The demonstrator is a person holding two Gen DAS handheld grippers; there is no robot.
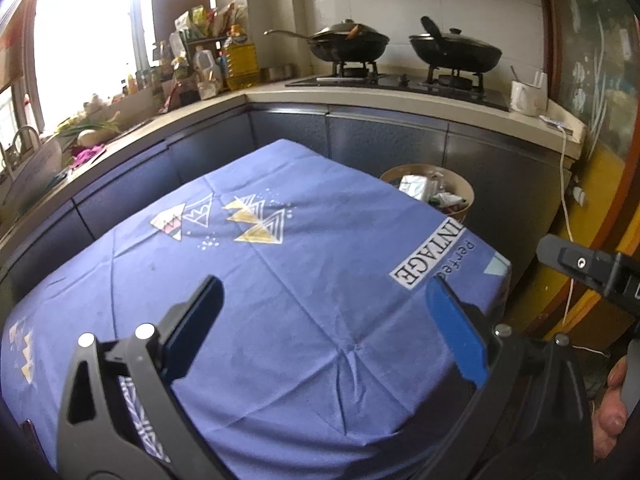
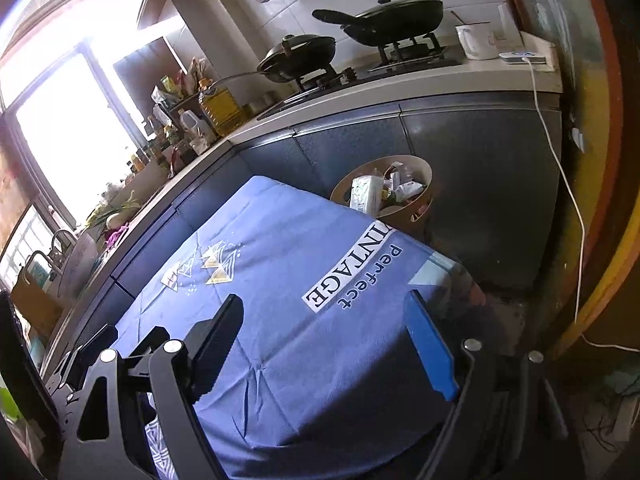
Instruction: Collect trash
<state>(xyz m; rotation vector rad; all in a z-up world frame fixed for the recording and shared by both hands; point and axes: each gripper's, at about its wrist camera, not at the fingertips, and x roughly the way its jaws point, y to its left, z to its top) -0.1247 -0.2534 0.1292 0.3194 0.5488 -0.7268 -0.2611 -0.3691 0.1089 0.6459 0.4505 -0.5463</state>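
Observation:
A round tan trash bin (image 1: pixel 464 190) holding several wrappers and cartons stands on the floor beyond the table's far right corner; it also shows in the right wrist view (image 2: pixel 420 196). A table under a blue patterned cloth (image 1: pixel 304 280) fills the foreground, and I see no loose trash on it; it also shows in the right wrist view (image 2: pixel 304 280). My left gripper (image 1: pixel 326 320) is open and empty above the near part of the cloth. My right gripper (image 2: pixel 326 332) is open and empty above the cloth's near right part. The right gripper's body (image 1: pixel 592 268) shows at the right edge of the left wrist view.
Dark cabinets under a pale counter (image 1: pixel 400 98) run behind and left of the table. Two black woks (image 1: pixel 348 44) sit on the stove. Bottles and packets (image 1: pixel 208 64) crowd the corner. A white mug (image 1: pixel 524 96) and a white cable (image 2: pixel 568 200) are at right.

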